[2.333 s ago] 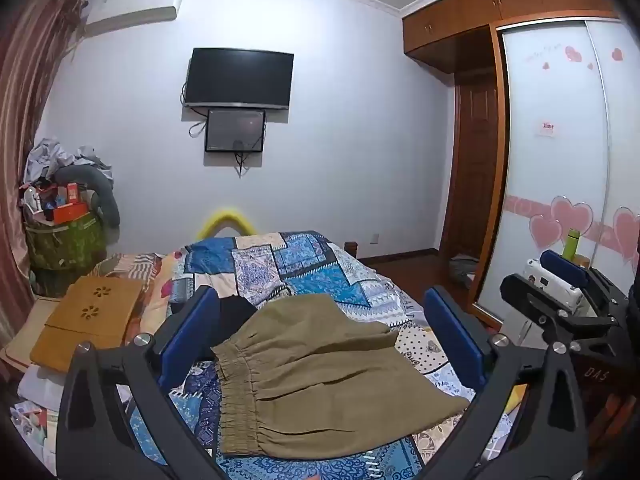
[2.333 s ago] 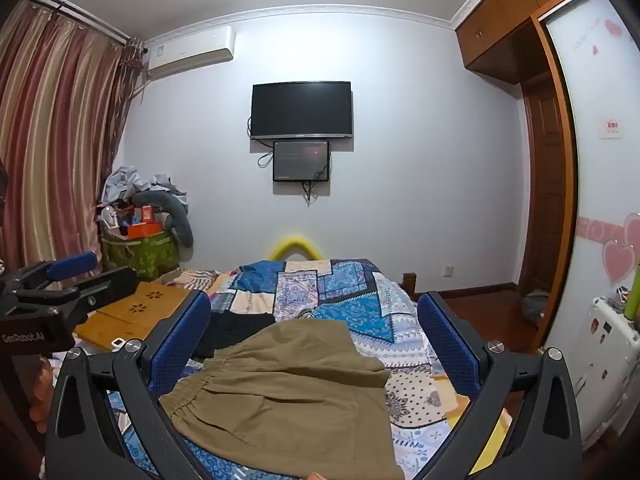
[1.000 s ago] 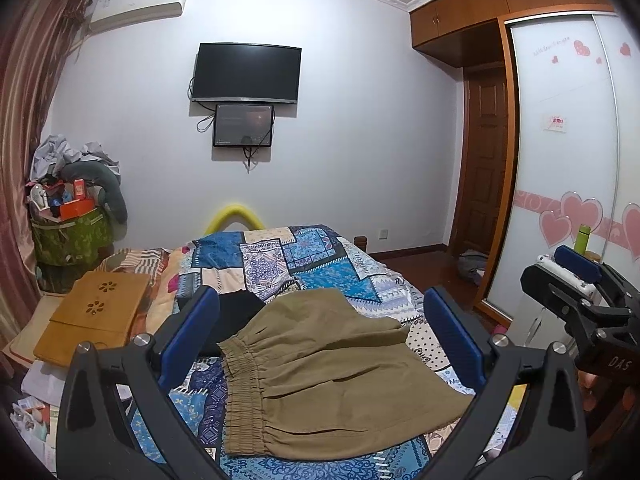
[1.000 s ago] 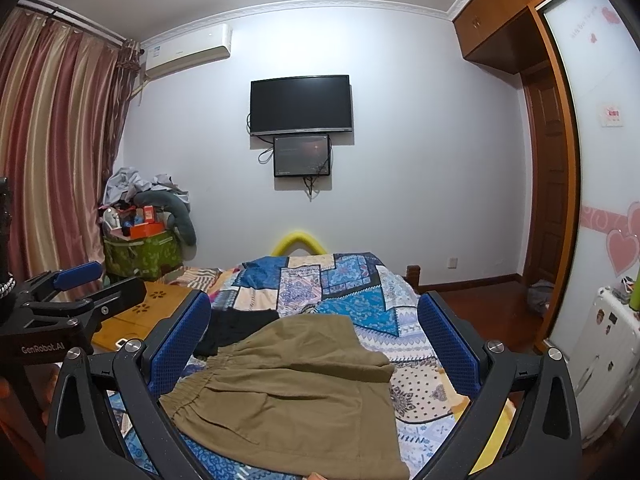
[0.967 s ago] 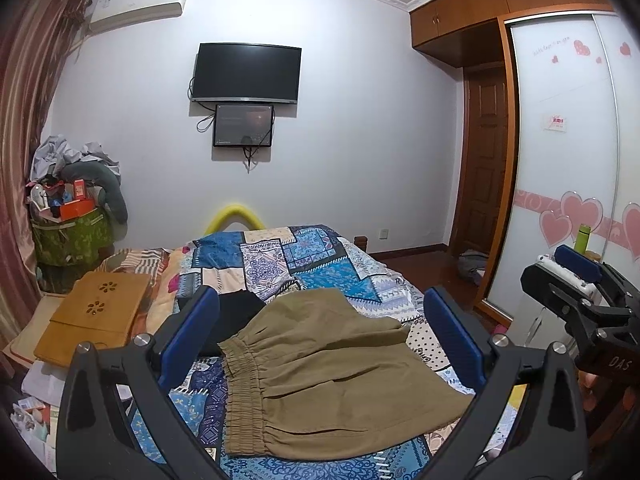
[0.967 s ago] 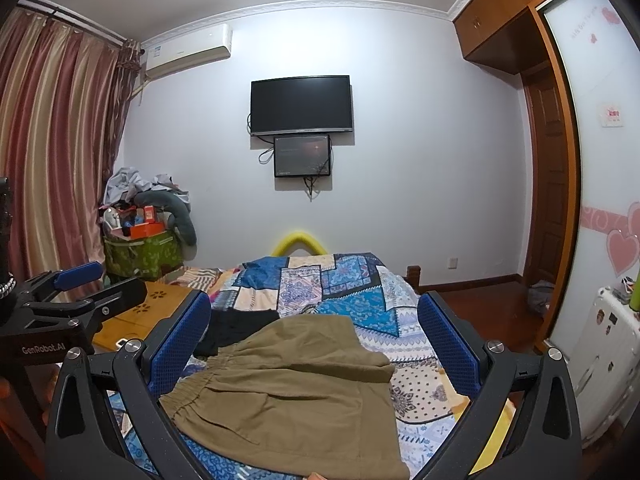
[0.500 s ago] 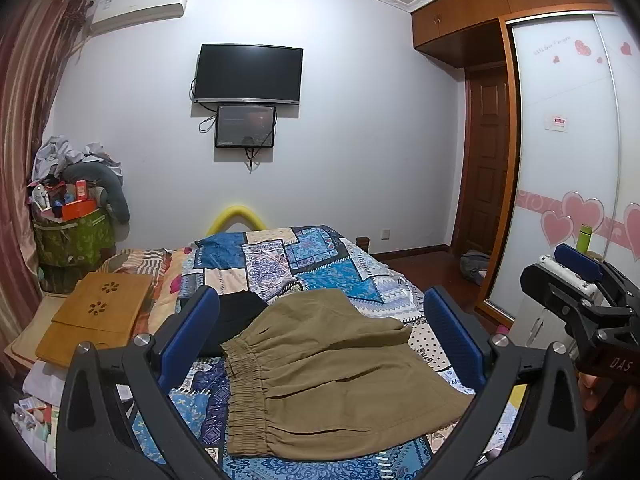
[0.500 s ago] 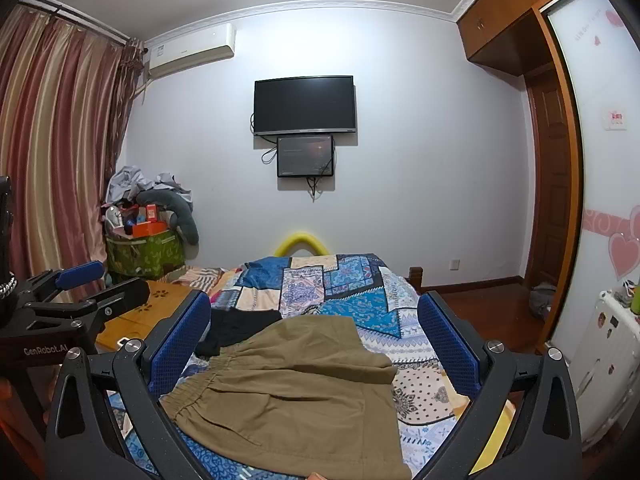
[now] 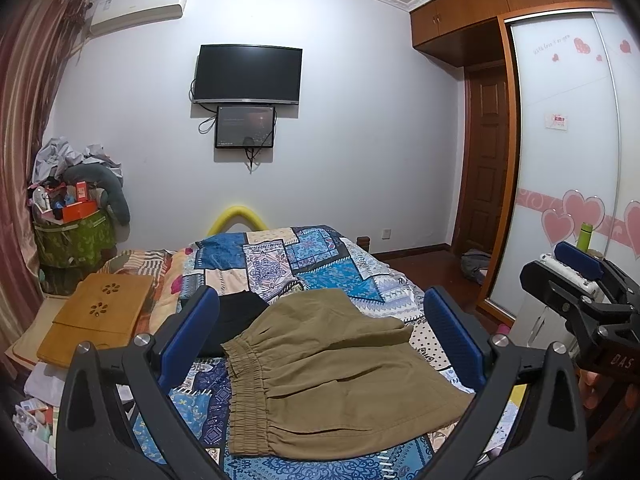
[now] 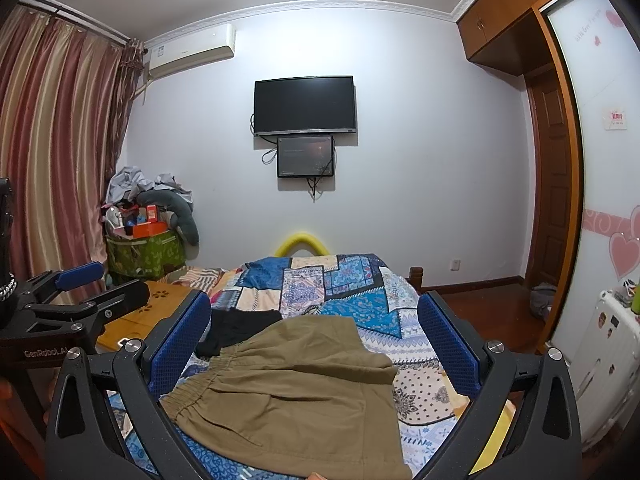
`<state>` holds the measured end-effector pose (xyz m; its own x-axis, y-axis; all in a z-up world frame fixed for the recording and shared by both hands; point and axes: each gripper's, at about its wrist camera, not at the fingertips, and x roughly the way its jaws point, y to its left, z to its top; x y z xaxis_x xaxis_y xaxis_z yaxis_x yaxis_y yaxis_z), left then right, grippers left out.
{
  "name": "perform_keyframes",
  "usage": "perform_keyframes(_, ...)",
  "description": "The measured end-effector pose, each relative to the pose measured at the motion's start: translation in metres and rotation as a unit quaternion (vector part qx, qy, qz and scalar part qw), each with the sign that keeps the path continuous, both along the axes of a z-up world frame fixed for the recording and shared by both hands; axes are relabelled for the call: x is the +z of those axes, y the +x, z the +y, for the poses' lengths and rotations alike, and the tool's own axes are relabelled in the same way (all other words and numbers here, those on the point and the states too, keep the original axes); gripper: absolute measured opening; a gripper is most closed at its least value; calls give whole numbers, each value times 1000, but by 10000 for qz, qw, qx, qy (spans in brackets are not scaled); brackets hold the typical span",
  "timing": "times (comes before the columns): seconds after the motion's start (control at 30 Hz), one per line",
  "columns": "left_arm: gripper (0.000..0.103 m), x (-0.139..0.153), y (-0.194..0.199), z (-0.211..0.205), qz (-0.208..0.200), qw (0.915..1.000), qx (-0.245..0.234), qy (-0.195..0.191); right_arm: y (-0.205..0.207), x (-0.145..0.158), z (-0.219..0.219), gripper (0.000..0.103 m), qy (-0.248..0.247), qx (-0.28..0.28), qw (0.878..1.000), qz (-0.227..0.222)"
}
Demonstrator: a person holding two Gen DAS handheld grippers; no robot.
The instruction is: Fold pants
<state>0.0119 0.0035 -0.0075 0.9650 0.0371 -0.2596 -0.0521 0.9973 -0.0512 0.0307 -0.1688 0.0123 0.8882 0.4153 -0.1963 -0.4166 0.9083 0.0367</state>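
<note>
Olive pants [image 9: 332, 376] lay on the patchwork bed [image 9: 280, 256], already doubled over, elastic waistband toward the left, beside a dark garment [image 9: 236, 312]. Fold looked partly done, maybe finished; likely one more fold left, hard to judge. Left hand-held gripper [image 9: 320, 344] and right hand-held gripper [image 10: 316, 348] both hung above the pants, jaws spread wide, gripping nothing. Pants' near edge was cut off in the right view; leg ends and layer count were unclear.
</note>
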Motion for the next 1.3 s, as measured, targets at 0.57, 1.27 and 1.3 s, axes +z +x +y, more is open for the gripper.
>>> perform_keyframes(0.57,103,-6,12,-2,137,9999,-10,24,11,-10,1,103,-36,1,9999,164)
perform_keyframes(1.27,103,-73,129,38,1361,9905,183,-72,93,-60,-16,103,-89,-83,9922,1243)
perform_keyframes(1.3,103,-80,141,45,1508,9883,232,-86,101,-66,-18,103,-131,-101,9908,1341)
